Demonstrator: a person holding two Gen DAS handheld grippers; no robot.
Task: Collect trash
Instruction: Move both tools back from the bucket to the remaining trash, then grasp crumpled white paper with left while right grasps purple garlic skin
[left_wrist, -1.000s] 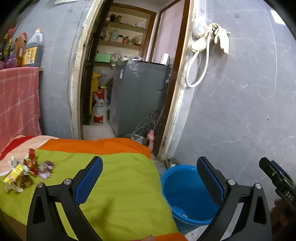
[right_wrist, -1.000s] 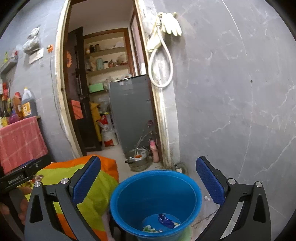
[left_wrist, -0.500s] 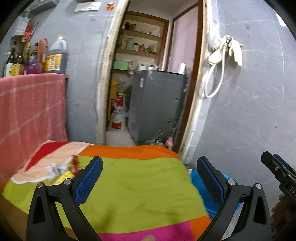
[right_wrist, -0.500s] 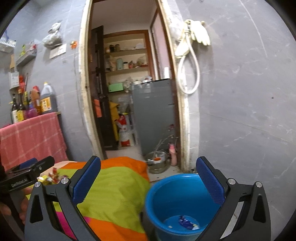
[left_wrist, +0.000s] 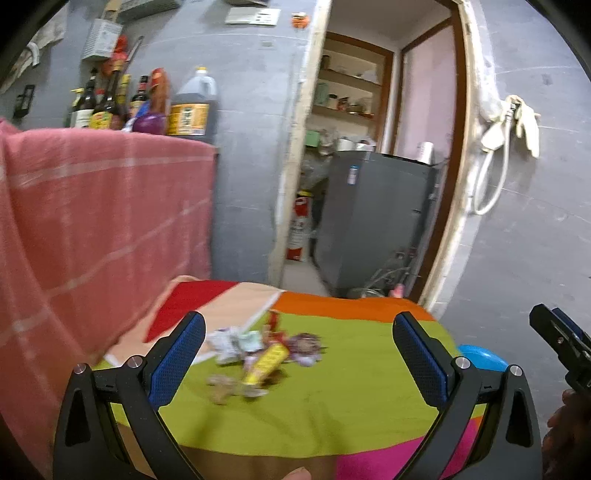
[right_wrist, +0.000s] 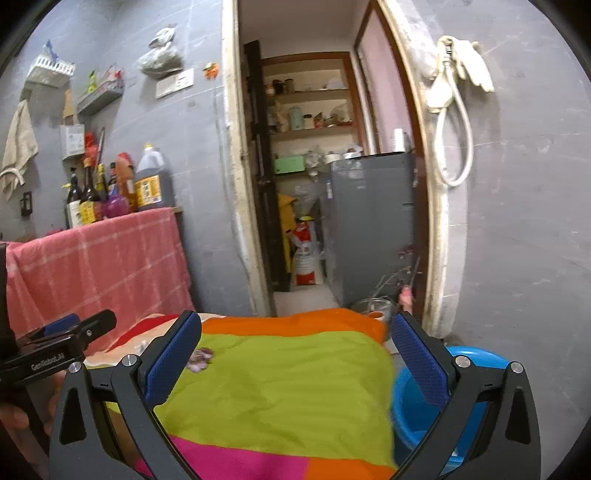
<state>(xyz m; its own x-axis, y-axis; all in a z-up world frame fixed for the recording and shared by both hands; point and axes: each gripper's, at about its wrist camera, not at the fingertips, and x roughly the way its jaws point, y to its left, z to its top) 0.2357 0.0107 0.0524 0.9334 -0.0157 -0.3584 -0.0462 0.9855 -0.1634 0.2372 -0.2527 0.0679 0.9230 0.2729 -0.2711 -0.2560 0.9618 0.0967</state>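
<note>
Wrist views, paired
Both look forward, low over the cloth-covered counter (left_wrist: 332, 406) toward the doorway (right_wrist: 314, 184); shared: counter, doorway.

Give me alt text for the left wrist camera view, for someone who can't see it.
The open left gripper points at a small pile of wrappers lying on a bright striped cloth. A blue bucket peeks past the cloth's right edge, with the right gripper at the frame's far right. Behind are bottles above a pink towel and an open doorway.

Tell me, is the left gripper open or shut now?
Open. The left gripper has its blue pads wide apart, nothing between them; the wrappers lie beyond on the cloth.
</note>
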